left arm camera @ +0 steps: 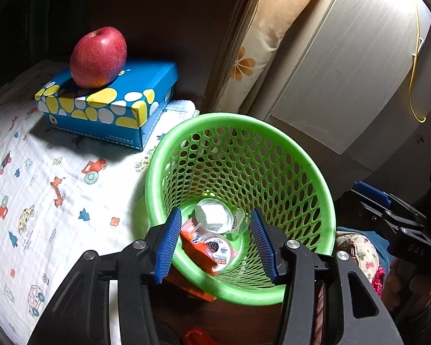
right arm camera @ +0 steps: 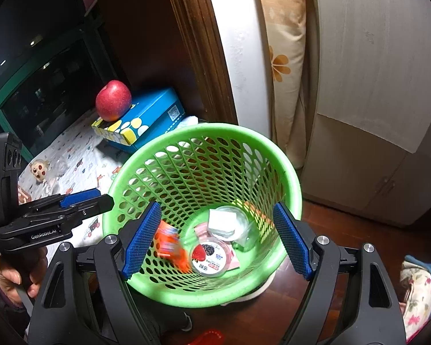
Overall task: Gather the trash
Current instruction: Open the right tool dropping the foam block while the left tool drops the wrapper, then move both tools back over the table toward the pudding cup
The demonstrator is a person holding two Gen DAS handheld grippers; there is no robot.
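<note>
Left hand-held gripper (left arm camera: 215, 244) released, nothing between pads, poised over green mesh wastebasket (left arm camera: 316, 189). Right hand-held gripper (right arm camera: 215, 238) also released, empty. Trash in basket bottom: orange wrapper (right arm camera: 169, 244), yogurt cup lid (right arm camera: 211, 256), clear cup (right arm camera: 230, 221). Step: drop looks done. Next: find remaining litter. Left: cartoon-print cloth (left arm camera: 43, 187); far: blue box (left arm camera: 123, 103), apple (left arm camera: 99, 57) on top. Right: white cabinet (left arm camera: 344, 72).

"GenRobot.AI" in white on the black body of the left hand-held gripper (right arm camera: 84, 201) at nine o'clock, "DAS" faint on the right hand-held gripper (left arm camera: 370, 194) at three o'clock, QR code on the blue box (right arm camera: 158, 112), print on the yoghurt cup lid (right arm camera: 211, 256) too small to read
</note>
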